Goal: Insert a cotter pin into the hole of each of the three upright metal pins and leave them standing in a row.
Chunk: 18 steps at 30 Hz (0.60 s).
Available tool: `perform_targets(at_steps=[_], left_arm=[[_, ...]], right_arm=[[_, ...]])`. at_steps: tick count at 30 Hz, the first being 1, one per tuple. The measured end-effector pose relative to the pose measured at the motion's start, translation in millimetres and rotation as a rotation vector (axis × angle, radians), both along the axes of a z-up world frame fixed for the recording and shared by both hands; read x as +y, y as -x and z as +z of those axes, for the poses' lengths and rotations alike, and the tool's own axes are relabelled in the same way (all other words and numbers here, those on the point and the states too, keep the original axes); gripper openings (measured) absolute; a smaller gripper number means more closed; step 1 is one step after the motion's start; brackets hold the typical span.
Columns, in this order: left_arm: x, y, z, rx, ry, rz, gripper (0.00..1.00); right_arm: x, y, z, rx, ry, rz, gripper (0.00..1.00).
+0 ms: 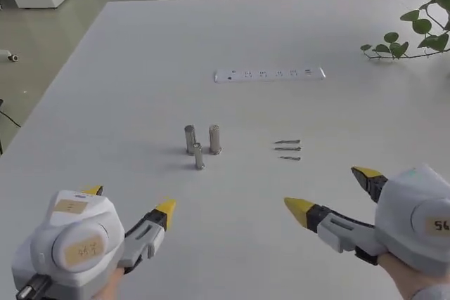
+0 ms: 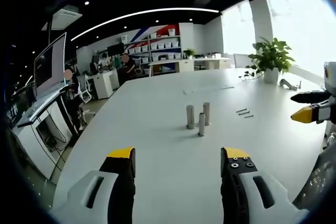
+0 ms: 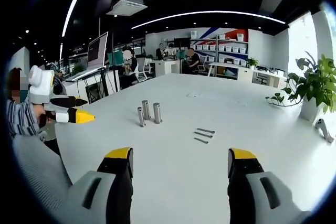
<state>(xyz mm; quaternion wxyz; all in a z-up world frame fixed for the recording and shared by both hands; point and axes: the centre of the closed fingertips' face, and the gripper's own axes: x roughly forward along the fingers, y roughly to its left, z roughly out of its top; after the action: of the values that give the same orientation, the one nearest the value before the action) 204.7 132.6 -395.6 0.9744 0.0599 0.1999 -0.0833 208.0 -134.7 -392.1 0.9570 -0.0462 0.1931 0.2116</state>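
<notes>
Three upright metal pins (image 1: 200, 145) stand close together mid-table, also seen as metal pins (image 2: 198, 117) and metal pins (image 3: 147, 113). Three small cotter pins (image 1: 287, 149) lie flat in a stack to their right; the same cotter pins (image 2: 244, 112) and cotter pins (image 3: 203, 135) show in both gripper views. My left gripper (image 1: 130, 200) hovers open near the front left, jaws apart with nothing between them (image 2: 181, 159). My right gripper (image 1: 332, 189) is open at the front right, empty (image 3: 181, 160).
A white power strip (image 1: 270, 74) lies beyond the pins. A potted plant (image 1: 419, 30) reaches over the table's far right edge. Desks, shelves and seated people fill the room behind (image 3: 173, 56).
</notes>
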Motion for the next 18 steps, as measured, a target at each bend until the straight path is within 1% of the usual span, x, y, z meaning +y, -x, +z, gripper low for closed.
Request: perform_targets(at_steps=[1, 3, 4, 6, 8, 9, 12, 14, 15, 16, 17, 18], left_arm=[[-0.9, -1.8, 0.6, 0.0, 0.002, -0.008, 0.62], [-2.9, -7.0, 2.0, 0.005, -0.002, -0.027, 0.61], [-3.8, -10.7, 2.5, 0.009, -0.011, -0.038, 0.6], [-6.4, -16.0, 3.6, 0.01, -0.018, -0.056, 0.57], [-10.6, -26.0, 3.4, 0.006, -0.018, -0.083, 0.54], [-14.4, -31.4, 2.5, 0.012, -0.017, -0.103, 0.52], [-23.4, -45.0, 0.3, 0.012, -0.019, -0.146, 0.45], [-29.0, -54.6, -1.6, 0.012, -0.012, -0.164, 0.43], [-34.1, -59.7, -3.5, 0.018, 0.004, -0.185, 0.41], [-36.6, -62.9, -5.0, 0.022, 0.008, -0.193, 0.4], [-39.9, -68.1, -7.6, 0.024, 0.002, -0.21, 0.39], [-41.4, -69.4, -8.7, 0.026, 0.003, -0.218, 0.36]], right_arm=[[-0.1, -0.3, -1.4, 0.006, 0.0, 0.002, 0.71], [2.4, -1.0, -2.9, 0.033, -0.047, 0.003, 0.7], [2.5, -2.8, -1.4, 0.033, -0.064, 0.002, 0.7], [1.1, -5.1, 0.1, 0.033, -0.066, -0.005, 0.7], [1.1, -6.8, 1.8, 0.033, -0.067, -0.004, 0.69], [1.5, -7.7, 3.2, 0.032, -0.066, -0.003, 0.69], [1.7, -9.6, 3.6, 0.035, -0.053, 0.01, 0.68], [0.8, -11.1, 2.9, 0.04, -0.047, 0.012, 0.67], [0.7, -11.4, 2.8, 0.041, -0.046, 0.013, 0.67], [0.6, -12.1, 2.5, 0.043, -0.044, 0.016, 0.67], [0.6, -12.5, 2.2, 0.045, -0.043, 0.017, 0.66], [0.7, -13.3, 1.6, 0.048, -0.041, 0.019, 0.66]])
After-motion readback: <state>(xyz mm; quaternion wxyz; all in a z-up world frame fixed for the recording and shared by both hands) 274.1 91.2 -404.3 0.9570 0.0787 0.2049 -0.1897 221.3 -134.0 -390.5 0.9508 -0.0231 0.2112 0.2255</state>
